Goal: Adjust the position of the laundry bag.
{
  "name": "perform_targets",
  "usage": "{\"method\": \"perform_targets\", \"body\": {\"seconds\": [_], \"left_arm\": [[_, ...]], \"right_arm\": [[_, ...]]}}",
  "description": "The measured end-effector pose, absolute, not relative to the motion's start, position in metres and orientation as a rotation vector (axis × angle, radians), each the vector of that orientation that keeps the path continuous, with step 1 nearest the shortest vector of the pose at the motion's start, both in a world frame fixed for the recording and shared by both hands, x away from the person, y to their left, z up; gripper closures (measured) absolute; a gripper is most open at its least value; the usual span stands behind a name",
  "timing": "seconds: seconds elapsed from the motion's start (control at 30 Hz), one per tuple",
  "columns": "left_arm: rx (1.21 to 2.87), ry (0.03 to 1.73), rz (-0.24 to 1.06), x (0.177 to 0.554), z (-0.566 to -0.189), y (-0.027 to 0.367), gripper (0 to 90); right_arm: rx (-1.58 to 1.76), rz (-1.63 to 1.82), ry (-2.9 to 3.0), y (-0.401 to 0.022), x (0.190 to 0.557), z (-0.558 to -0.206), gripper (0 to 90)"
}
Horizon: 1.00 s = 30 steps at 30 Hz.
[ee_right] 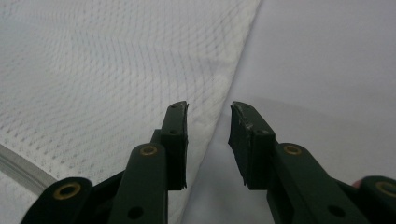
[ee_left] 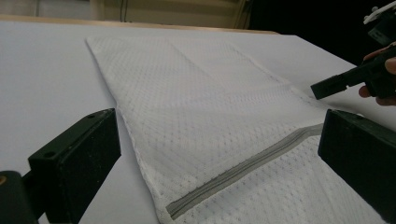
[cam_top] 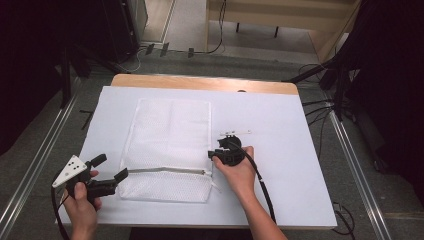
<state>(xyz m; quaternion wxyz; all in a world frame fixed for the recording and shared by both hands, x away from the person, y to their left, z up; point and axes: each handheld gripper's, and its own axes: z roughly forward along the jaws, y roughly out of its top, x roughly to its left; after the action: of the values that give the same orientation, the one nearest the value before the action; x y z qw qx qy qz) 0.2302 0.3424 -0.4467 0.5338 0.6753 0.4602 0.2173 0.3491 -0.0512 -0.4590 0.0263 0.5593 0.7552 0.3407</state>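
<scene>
Both pairs of jaws stand apart with nothing held between them. On the left gripper [cam_top: 110, 167] they are spread wide at the near left corner of the mesh bag; on the right gripper [ee_right: 208, 140] only a narrow gap separates them, one jaw over the bag's right edge and the other over bare table.

Largest is the table [cam_top: 280, 150], covered in white, with a strip of wood showing along its far edge. Around it lie grey floor, metal rails on either side, dark stands and trailing cables.

A white mesh bag [cam_top: 167, 145] lies flat left of the table's centre, its long side running away from the person. A grey zipper [cam_top: 165, 170] crosses it near the close end, shut along its whole length as far as the high view tells.

The left hand [cam_top: 82, 205] holds its gripper just beside the bag's left edge, level with the zipper. The right hand [cam_top: 237, 172] holds its gripper at the zipper's right end. A small pale object [cam_top: 235, 133] lies on the table just beyond the right gripper; what it is cannot be told.
</scene>
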Motion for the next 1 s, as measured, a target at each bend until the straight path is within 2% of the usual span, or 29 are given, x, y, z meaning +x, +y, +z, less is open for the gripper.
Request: {"method": "perform_targets", "body": {"seconds": [0.2, 0.37, 0.47, 0.67, 1.0], "left_arm": [[1.602, 1.106, 0.514, 0.231, -0.447, 0.344, 0.0], [1.600, 1.117, 0.513, 0.233, -0.448, 0.342, 0.0], [1.606, 1.120, 0.513, 0.233, -0.448, 0.341, 0.0], [1.610, 1.117, 0.512, 0.233, -0.448, 0.340, 0.0], [1.588, 1.139, 0.520, 0.230, -0.448, 0.347, 0.0]], "right_arm": [[1.757, 0.995, 2.337, -0.044, 0.347, -0.458, 62.5], [1.621, 0.822, 2.306, -0.023, 0.338, -0.457, 63.8], [1.551, 0.722, 2.277, -0.012, 0.333, -0.457, 68.5], [1.518, 0.704, 2.286, -0.004, 0.333, -0.456, 90.0], [1.650, 0.805, 2.214, -0.038, 0.337, -0.456, 90.0]]}}
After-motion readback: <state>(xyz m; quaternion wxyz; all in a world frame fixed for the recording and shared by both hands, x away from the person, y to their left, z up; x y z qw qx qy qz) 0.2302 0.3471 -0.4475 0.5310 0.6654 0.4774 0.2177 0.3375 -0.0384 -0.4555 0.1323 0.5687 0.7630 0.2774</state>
